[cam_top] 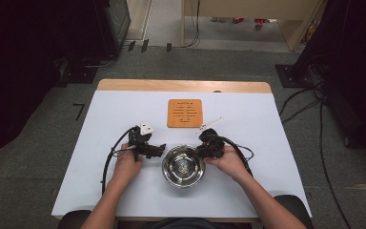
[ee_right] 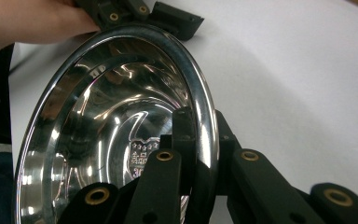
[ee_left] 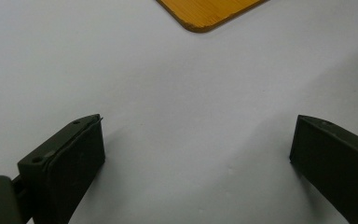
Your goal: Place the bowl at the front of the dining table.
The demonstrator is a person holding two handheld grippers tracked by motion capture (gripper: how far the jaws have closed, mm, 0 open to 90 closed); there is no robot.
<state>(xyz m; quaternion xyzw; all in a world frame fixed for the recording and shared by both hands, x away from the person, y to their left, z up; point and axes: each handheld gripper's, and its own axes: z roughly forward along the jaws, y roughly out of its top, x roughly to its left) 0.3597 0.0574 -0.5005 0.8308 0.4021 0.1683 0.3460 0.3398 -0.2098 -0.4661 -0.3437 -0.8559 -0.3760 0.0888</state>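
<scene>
A shiny steel bowl (cam_top: 183, 167) sits on the white table (cam_top: 119, 107) near its front edge. My right gripper (cam_top: 203, 150) meets the bowl's right rim. In the right gripper view, this gripper (ee_right: 200, 122) is shut on the bowl's (ee_right: 107, 126) rim, with one jaw inside and one outside. My left gripper (cam_top: 157, 150) lies just left of the bowl, apart from it. In the left gripper view, that gripper (ee_left: 198, 135) stands wide open over bare table, holding nothing.
An orange wooden trivet (cam_top: 184, 113) lies flat behind the bowl at the table's middle; its corner (ee_left: 209, 14) shows ahead of the left jaws. The left gripper (ee_right: 168, 16) and a hand (ee_right: 28, 21) appear beyond the bowl. Cables trail from both grippers.
</scene>
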